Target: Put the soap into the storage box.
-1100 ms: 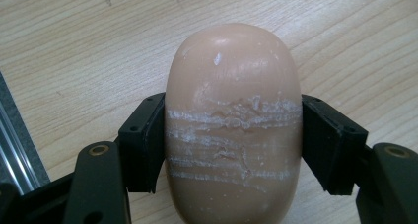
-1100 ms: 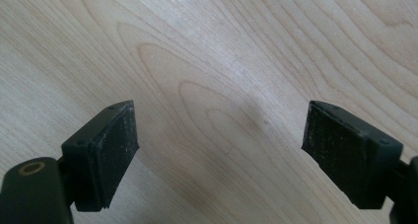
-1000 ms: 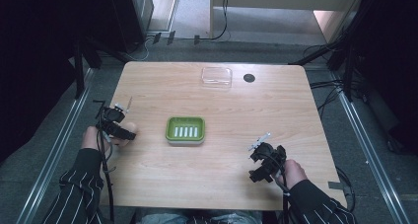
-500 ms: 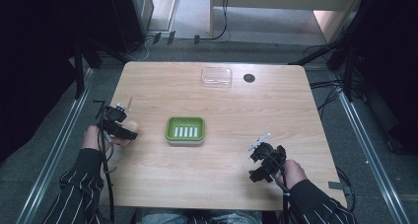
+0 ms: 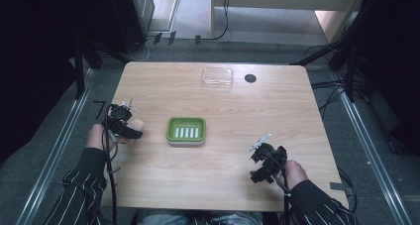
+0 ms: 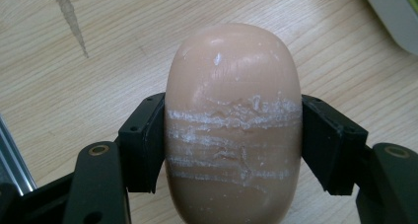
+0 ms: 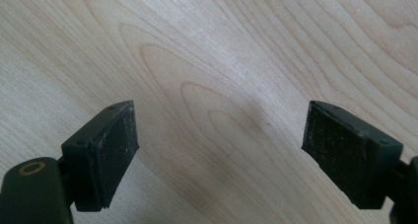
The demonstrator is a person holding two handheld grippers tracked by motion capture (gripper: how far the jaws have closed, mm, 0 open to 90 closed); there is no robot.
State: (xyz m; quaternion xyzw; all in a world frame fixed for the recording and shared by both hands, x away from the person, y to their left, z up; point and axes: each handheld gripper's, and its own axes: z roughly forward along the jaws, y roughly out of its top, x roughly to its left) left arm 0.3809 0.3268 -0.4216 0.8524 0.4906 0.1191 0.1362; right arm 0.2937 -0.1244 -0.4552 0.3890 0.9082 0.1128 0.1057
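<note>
A smooth peach-coloured oval bar of soap [image 6: 232, 120], scored with whitish scrape marks, sits between the black pads of my left gripper [image 6: 231, 145], which is shut on it. In the high view that left gripper [image 5: 130, 127] hovers at the table's left side with the soap [image 5: 136, 124] peeking out, just left of the green soap dish [image 5: 186, 131]. A corner of the dish [image 6: 394, 12] shows at the top right of the left gripper view. My right gripper [image 7: 219, 152] stands open over bare wood, nothing between its pads; it is near the front right of the table [image 5: 261, 158].
A clear plastic lid or box [image 5: 217, 78] lies near the table's far edge, with a small round black disc [image 5: 250, 78] to its right. The wooden table [image 5: 247, 111] has cables and metal floor rails around it.
The left gripper with the soap has shifted very slightly; the right gripper has stayed put.
</note>
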